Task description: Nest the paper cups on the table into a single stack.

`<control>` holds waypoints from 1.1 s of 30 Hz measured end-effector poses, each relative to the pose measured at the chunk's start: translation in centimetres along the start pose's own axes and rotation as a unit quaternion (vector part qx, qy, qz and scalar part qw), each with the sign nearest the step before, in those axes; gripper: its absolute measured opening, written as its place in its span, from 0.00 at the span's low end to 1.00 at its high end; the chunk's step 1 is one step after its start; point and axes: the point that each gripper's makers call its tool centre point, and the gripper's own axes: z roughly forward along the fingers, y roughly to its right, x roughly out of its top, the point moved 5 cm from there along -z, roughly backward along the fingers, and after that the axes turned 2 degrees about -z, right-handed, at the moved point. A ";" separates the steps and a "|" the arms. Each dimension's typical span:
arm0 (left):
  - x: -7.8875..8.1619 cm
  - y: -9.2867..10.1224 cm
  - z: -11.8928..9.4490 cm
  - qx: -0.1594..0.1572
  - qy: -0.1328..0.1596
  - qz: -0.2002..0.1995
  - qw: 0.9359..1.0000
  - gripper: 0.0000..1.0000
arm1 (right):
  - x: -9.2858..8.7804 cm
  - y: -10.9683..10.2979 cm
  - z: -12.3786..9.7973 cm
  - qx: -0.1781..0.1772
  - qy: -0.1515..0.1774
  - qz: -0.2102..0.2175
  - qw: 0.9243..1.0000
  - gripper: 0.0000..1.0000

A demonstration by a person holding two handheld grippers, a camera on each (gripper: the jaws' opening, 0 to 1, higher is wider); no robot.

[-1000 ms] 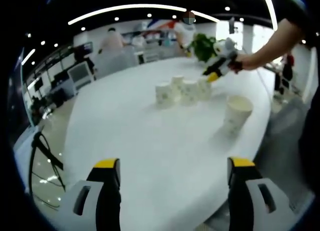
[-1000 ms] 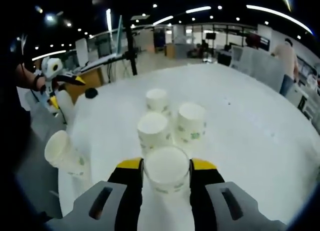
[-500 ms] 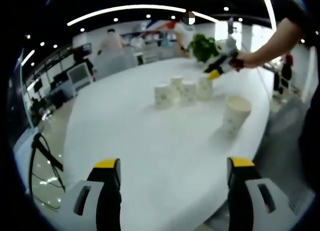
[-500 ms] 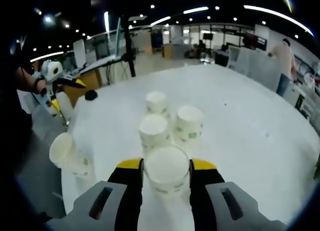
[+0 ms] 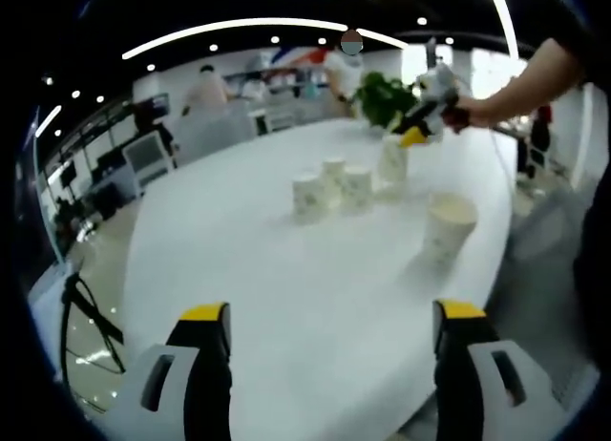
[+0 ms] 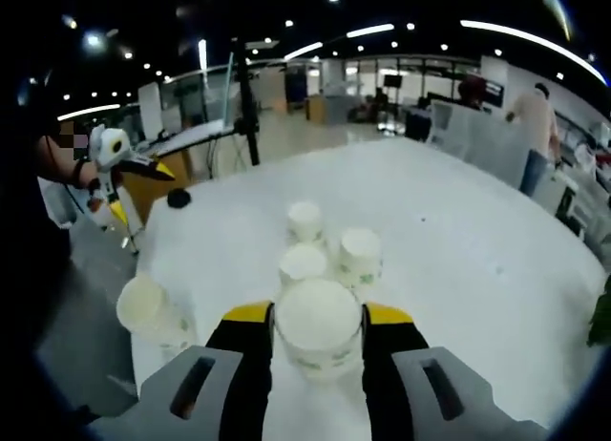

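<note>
Above table (image 6: 458, 231), right gripper (image 6: 317, 328) clamps paper cup (image 6: 318, 326), now lifted; left gripper (image 5: 325, 331) spread, idle.

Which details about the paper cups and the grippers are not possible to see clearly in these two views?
- Held cup, right gripper view: its base is hidden between the right gripper jaws.
- Print on the three grouped cups, left gripper view: too small and blurred.
- Lone cup, right gripper view: its bottom is blurred near the table edge.
</note>
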 end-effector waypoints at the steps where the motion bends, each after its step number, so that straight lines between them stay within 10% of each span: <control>1: 0.0 0.1 0.1 -0.002 0.000 0.001 1.000 0.86 | 0.3 -0.1 -0.3 0.000 0.002 -0.003 1.000 0.32; 33: 2.3 0.8 1.1 -0.048 0.034 0.026 0.998 0.85 | 5.6 -5.7 -5.0 -0.028 0.090 -0.018 0.995 0.32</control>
